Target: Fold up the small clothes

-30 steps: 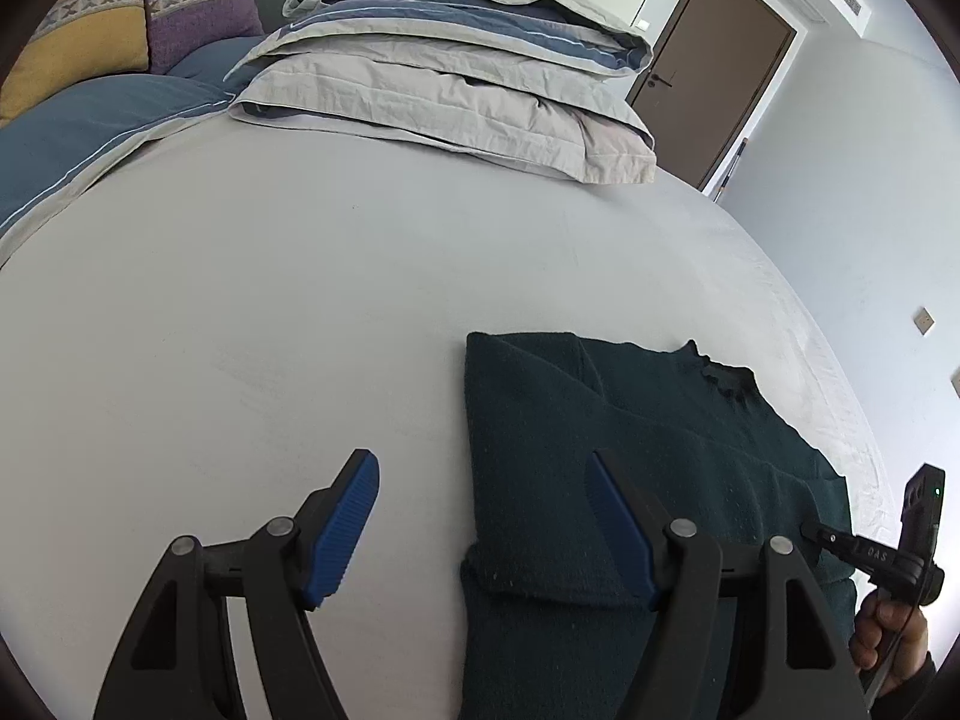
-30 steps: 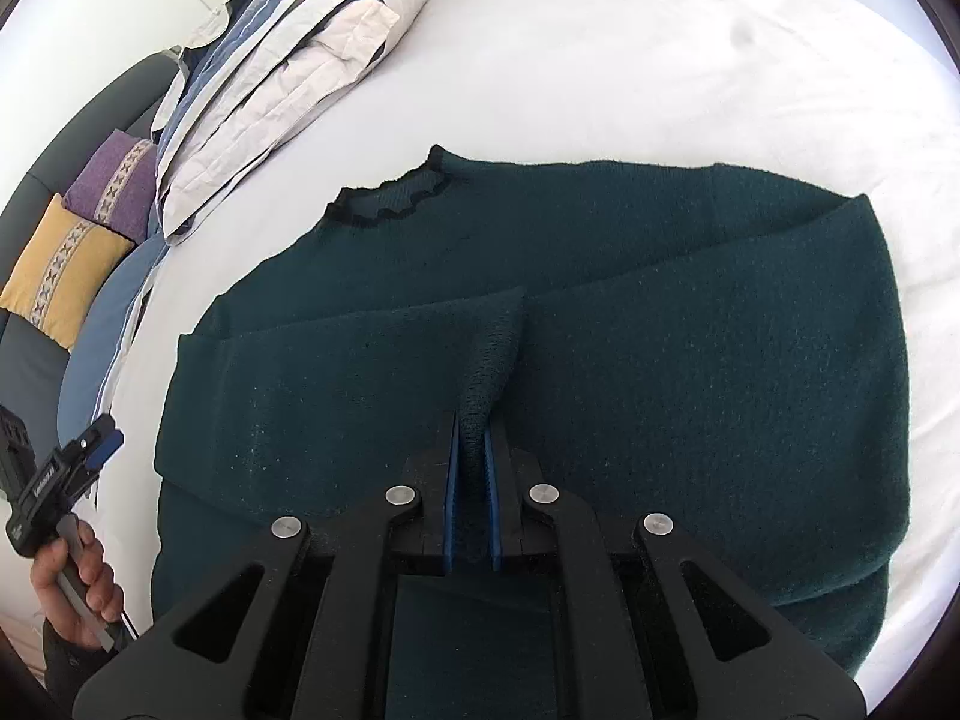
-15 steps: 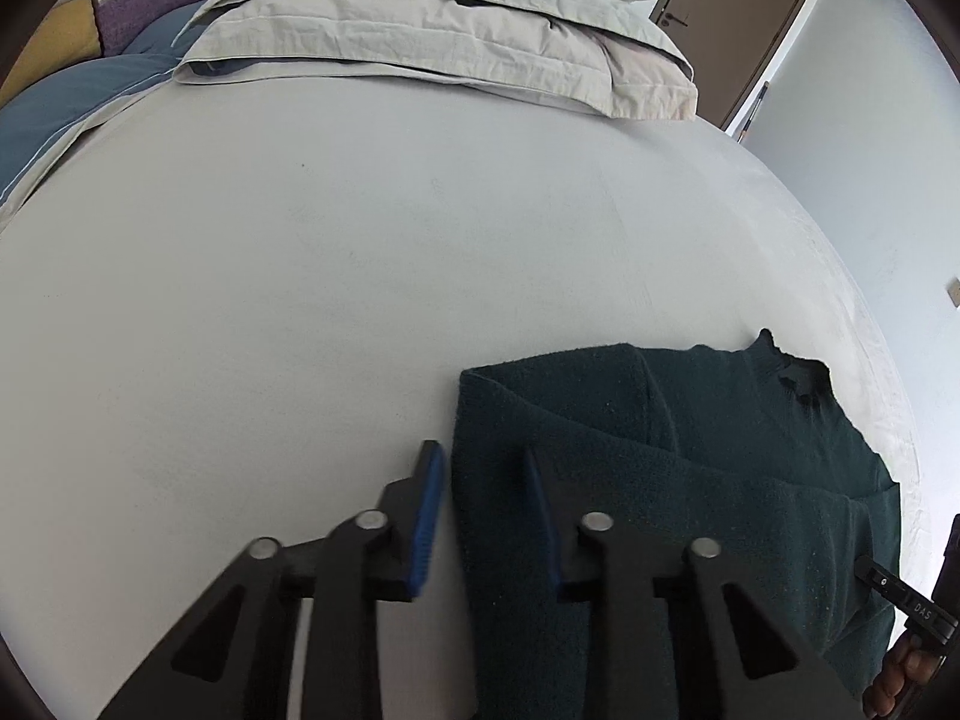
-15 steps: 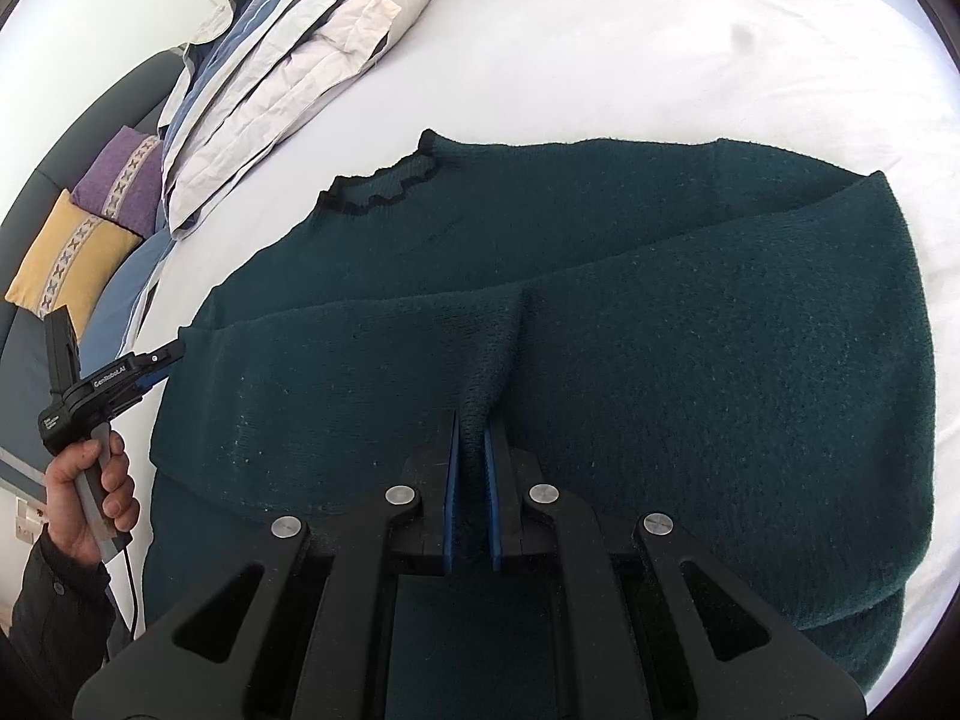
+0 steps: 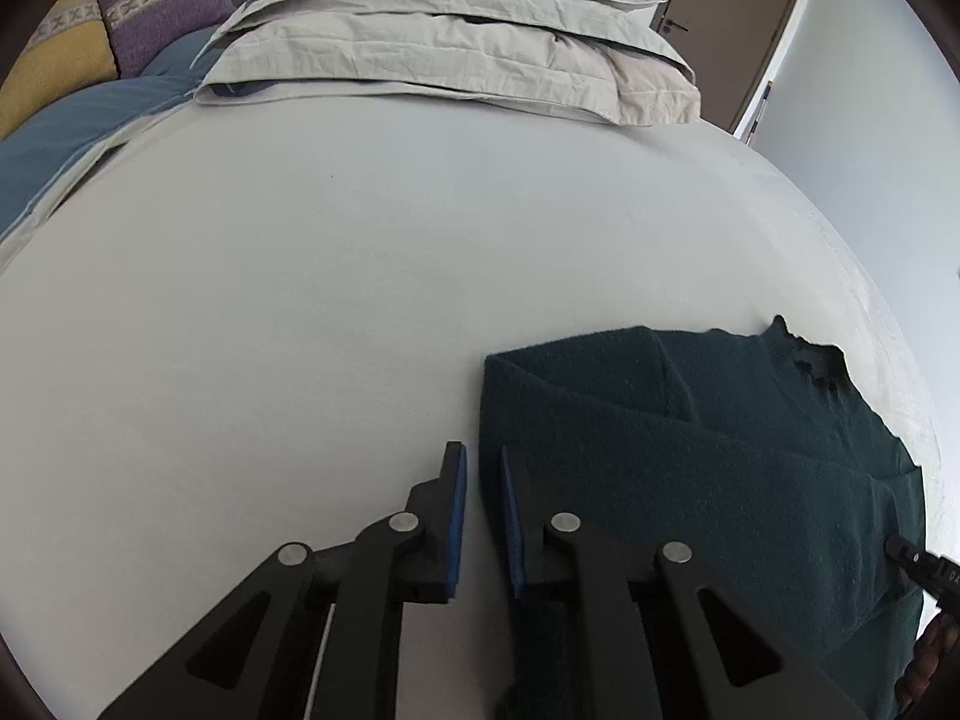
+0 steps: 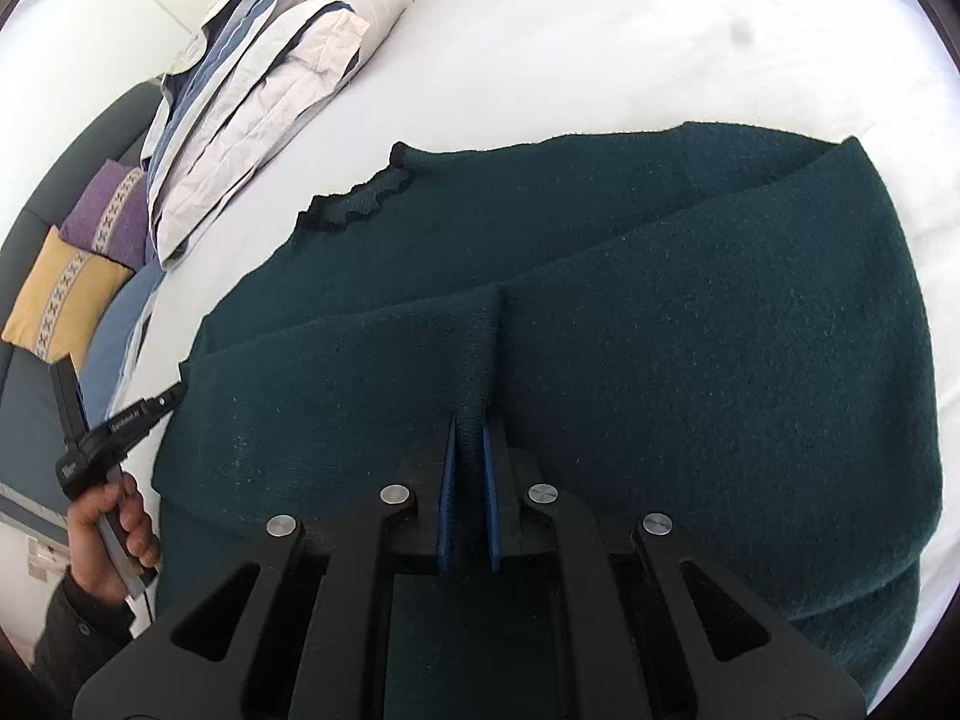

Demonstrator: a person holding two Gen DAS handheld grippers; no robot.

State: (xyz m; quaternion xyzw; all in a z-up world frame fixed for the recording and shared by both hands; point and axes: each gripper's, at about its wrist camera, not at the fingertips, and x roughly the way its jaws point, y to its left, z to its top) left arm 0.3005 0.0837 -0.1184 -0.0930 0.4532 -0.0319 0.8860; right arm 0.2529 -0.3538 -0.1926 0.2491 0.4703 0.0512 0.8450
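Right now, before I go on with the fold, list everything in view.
sweater: one, dark green, flat on the bed, sleeves folded in
bed sheet: one, white, under the sweater
folded bedding: one stack, beige and blue, far end of the bed
cushions: two, purple and yellow, beside the bedding
door: one, brown, behind the bedding
left claw: nearly shut at the sweater's side edge, jaws just closing
right claw: shut on a pinch of the sweater

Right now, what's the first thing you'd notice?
A big dark green sweater spread on the white bed. The right gripper pinches a fold of it in the middle. Behind, a pile of folded bedding sits beside purple and yellow cushions.
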